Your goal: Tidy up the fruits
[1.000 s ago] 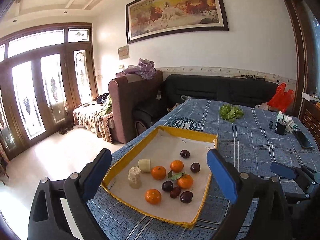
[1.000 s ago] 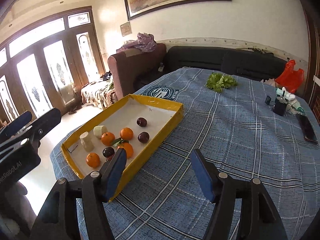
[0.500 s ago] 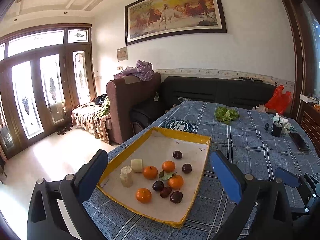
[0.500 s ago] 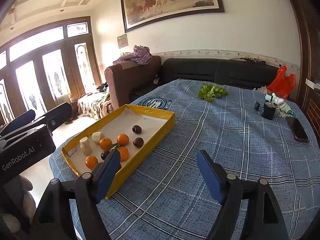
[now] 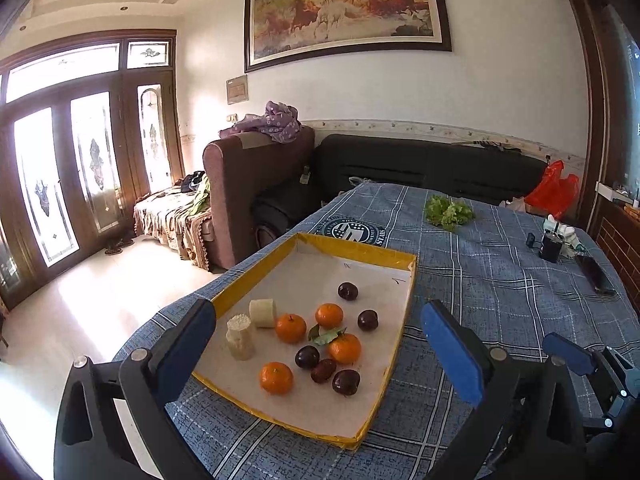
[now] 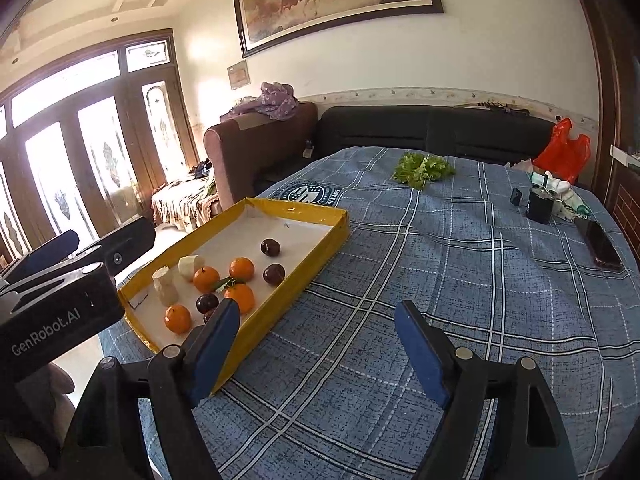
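A yellow-rimmed tray (image 5: pixel 357 247) (image 6: pixel 332 236) lies on the blue plaid tablecloth. It holds several oranges (image 5: pixel 276 377) (image 6: pixel 241 269), several dark plums (image 5: pixel 347 291) (image 6: pixel 270 247) and two pale cut stalk pieces (image 5: pixel 240 337) (image 6: pixel 165 286). One orange (image 5: pixel 345 347) has green leaves. My left gripper (image 5: pixel 320 350) is open and empty, held above the tray's near end. My right gripper (image 6: pixel 318 350) is open and empty over the cloth, to the right of the tray.
A bunch of green lettuce (image 5: pixel 448 210) (image 6: pixel 422 168) lies at the table's far side. A black cup (image 6: pixel 540 205), a phone (image 6: pixel 604 245) and a red bag (image 6: pixel 566 154) are at the far right. A sofa (image 5: pixel 256 184) stands beyond the table.
Both grippers have pulled back and risen a little, so the tray looks slightly smaller and farther. Both stay open. The fruits have not moved.
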`<state>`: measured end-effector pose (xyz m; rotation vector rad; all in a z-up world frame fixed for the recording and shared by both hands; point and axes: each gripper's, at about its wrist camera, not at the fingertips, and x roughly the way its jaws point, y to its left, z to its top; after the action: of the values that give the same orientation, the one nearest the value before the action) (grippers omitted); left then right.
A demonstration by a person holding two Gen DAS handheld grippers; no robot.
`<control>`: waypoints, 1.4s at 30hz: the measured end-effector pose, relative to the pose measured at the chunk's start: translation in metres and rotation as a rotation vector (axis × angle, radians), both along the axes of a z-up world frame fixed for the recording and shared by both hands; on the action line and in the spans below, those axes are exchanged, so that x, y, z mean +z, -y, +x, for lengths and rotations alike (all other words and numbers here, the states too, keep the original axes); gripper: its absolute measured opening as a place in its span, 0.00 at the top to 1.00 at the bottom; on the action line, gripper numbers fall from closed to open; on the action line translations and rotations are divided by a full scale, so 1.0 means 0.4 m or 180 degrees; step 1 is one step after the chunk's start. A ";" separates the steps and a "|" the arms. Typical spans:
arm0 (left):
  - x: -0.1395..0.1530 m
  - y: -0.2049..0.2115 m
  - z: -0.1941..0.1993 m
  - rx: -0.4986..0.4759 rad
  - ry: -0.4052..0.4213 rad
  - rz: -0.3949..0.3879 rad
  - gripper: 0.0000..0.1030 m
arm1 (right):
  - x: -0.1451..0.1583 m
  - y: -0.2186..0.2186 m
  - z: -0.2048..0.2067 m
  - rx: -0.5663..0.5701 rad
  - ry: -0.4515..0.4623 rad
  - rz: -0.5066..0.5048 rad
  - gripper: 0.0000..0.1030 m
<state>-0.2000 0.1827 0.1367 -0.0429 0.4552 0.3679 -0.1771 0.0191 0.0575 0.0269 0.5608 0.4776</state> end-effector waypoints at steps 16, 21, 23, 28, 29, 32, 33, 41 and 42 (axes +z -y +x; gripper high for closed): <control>-0.018 -0.056 -0.006 0.0048 0.0044 -0.0175 0.01 | -0.045 -0.054 -0.001 0.0020 -0.0116 -0.0098 0.18; 0.010 -0.065 -0.056 0.0393 0.0387 0.0025 0.01 | -0.051 -0.066 -0.008 -0.0019 -0.0093 -0.0154 0.18; 0.032 -0.068 -0.089 0.0584 0.0581 0.0127 0.00 | -0.046 -0.070 -0.012 -0.0015 -0.0074 -0.0147 0.18; 0.058 -0.089 -0.130 0.0654 0.0748 0.0093 0.00 | -0.035 -0.089 -0.031 0.0039 0.0026 -0.0192 0.17; 0.059 -0.093 -0.121 0.0530 0.0666 0.0103 0.00 | -0.034 -0.095 -0.035 0.0068 0.0039 -0.0201 0.17; 0.043 -0.102 -0.098 0.0345 0.0460 0.0085 0.00 | -0.038 -0.110 -0.042 0.0121 0.0049 -0.0241 0.17; 0.033 -0.108 -0.093 0.0313 0.0424 0.0047 0.00 | -0.041 -0.114 -0.044 0.0133 0.0048 -0.0256 0.17; -0.023 -0.149 -0.052 0.0338 0.0117 -0.0179 0.00 | -0.051 -0.134 -0.043 0.0201 0.0055 -0.0372 0.14; -0.026 -0.153 -0.049 0.0357 0.0095 -0.0178 0.00 | -0.052 -0.138 -0.044 0.0218 0.0064 -0.0385 0.13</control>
<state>-0.2197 0.2438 0.1264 -0.1284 0.4344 0.4641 -0.1949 0.0744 0.0369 -0.1127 0.5713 0.5094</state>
